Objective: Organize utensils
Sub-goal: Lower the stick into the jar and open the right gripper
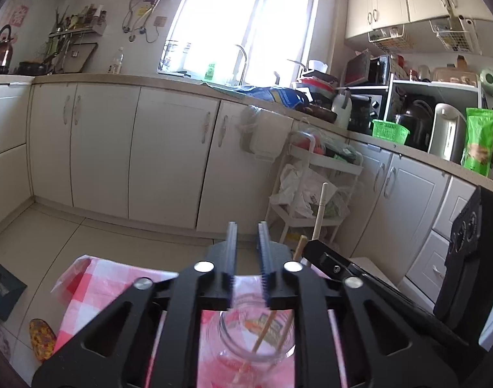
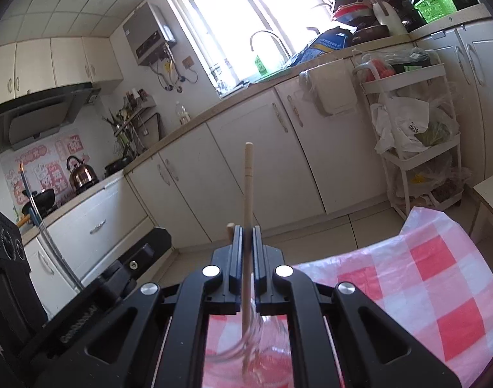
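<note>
Step in hand: loading chopsticks into glass jar (image 1: 257, 339). R gripper (image 2: 247, 242) clamps one chopstick (image 2: 248, 194) upright, lower end inside jar mouth. L gripper (image 1: 248, 245): fingers narrow, nothing between. Next, probably: R releases so the stick drops in. Surface: red-check tablecloth (image 2: 440, 291). Room: kitchen, white cabinets (image 1: 168, 148), window.
</note>
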{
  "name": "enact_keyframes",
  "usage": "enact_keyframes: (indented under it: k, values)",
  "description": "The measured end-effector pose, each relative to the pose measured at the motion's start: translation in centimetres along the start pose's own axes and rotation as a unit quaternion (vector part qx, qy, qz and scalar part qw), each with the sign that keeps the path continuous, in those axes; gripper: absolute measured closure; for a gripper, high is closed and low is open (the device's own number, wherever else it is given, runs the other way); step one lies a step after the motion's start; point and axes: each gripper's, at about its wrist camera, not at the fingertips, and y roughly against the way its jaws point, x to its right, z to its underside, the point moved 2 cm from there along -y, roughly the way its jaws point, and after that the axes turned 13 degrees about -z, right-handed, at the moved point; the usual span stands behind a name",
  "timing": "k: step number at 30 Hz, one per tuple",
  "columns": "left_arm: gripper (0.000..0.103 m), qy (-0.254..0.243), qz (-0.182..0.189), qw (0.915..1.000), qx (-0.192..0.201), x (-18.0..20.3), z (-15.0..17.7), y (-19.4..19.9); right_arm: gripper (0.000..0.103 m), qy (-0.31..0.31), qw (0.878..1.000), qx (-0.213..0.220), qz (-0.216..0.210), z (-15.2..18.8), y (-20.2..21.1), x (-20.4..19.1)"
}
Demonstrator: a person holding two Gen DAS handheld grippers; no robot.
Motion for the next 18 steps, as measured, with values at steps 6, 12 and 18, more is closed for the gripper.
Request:
enact_keyframes:
  k: [6, 12, 18]
  values:
    - [0.034, -0.003, -0.037, 0.9992, -0.017, -1.1, 0.4, 4.8, 0.067, 0.010, 0.999, -0.040, 0.003, 0.4, 1.5, -1.5]
    - [0.015, -0.041, -0.083, 0.9928, -0.076, -3.0, 2.5, 9.7, 0.061, 0.003, 0.997, -0.069, 0.031, 2.2, 7.1, -3.4]
    - [0.015, -0.044, -0.126, 0.9751, -0.177, -6.8, 7.3, 12.9, 0.068, -0.006, 0.979, -0.192, 0.073, 9.7, 9.8, -3.5]
